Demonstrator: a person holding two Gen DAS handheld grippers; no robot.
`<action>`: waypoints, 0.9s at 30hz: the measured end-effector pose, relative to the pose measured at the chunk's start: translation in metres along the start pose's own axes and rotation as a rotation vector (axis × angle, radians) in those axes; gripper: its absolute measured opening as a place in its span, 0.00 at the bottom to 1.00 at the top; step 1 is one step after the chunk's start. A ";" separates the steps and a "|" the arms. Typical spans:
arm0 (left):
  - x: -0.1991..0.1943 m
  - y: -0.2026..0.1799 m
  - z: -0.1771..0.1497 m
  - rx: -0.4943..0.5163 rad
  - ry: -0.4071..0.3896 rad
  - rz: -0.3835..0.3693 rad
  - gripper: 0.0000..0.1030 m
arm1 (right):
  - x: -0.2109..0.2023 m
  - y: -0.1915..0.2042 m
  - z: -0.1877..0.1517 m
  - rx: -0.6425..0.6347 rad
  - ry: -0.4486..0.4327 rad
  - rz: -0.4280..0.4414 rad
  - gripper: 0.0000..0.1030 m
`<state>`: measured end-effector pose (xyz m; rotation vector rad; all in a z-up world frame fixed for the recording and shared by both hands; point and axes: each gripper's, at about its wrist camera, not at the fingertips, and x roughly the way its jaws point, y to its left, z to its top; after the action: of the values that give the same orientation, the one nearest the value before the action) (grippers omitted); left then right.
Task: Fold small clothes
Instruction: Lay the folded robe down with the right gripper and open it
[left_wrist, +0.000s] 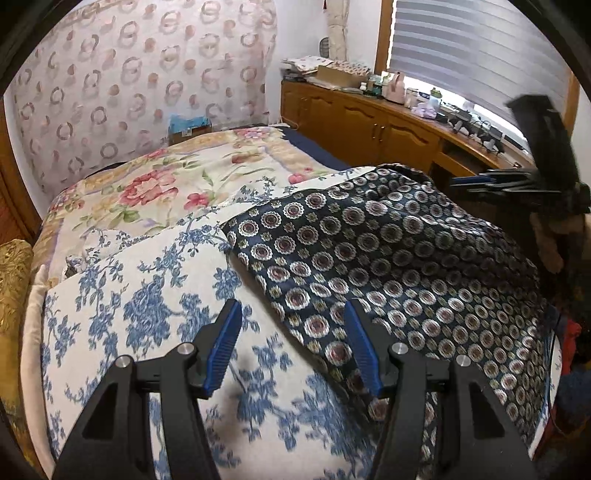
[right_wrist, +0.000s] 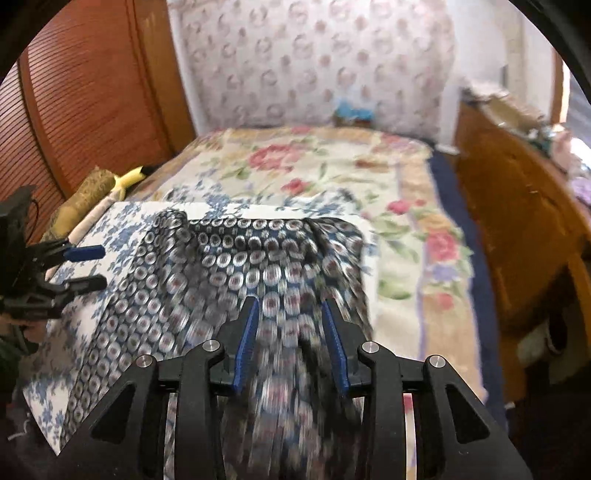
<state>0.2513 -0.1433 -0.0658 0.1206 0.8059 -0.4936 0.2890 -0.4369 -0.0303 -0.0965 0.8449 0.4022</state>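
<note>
A bedroom: a bed (left_wrist: 155, 192) spread with a rose-print quilt, a patterned curtain behind it and wooden cabinets (left_wrist: 369, 125) under the window toward two o'clock in the left wrist view. On the bed lies a blue-and-white floral cloth (left_wrist: 147, 306), and on that, from the centre out toward three o'clock, the task's thing, a dark garment with medallion print (left_wrist: 388, 251), spread fairly flat with ripples along its far edge. The left hand-held gripper (left_wrist: 293, 343) hovers open over the garment's near-left edge, nothing between its fingers. The right hand-held gripper (right_wrist: 290, 343) is parted too; the garment runs blurred beneath and between its pads, and I see no pinch on it. The likely trouble from here: the fabric looks thin and slippery, so a shallow bite at a rippled edge could slip free, or catch the floral cloth underneath and drag both into the fold, leaving it crooked.
</note>
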 end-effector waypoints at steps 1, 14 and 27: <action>0.003 0.001 0.001 -0.002 0.004 0.000 0.56 | 0.014 -0.001 0.007 -0.015 0.023 0.017 0.34; 0.023 0.002 0.008 -0.008 0.028 0.007 0.56 | 0.072 0.000 0.028 -0.122 0.084 0.138 0.01; 0.020 0.014 0.004 -0.050 0.019 0.022 0.56 | 0.060 -0.053 0.058 -0.016 -0.072 -0.189 0.00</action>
<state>0.2730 -0.1398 -0.0785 0.0877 0.8342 -0.4515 0.3856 -0.4532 -0.0402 -0.1745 0.7541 0.2330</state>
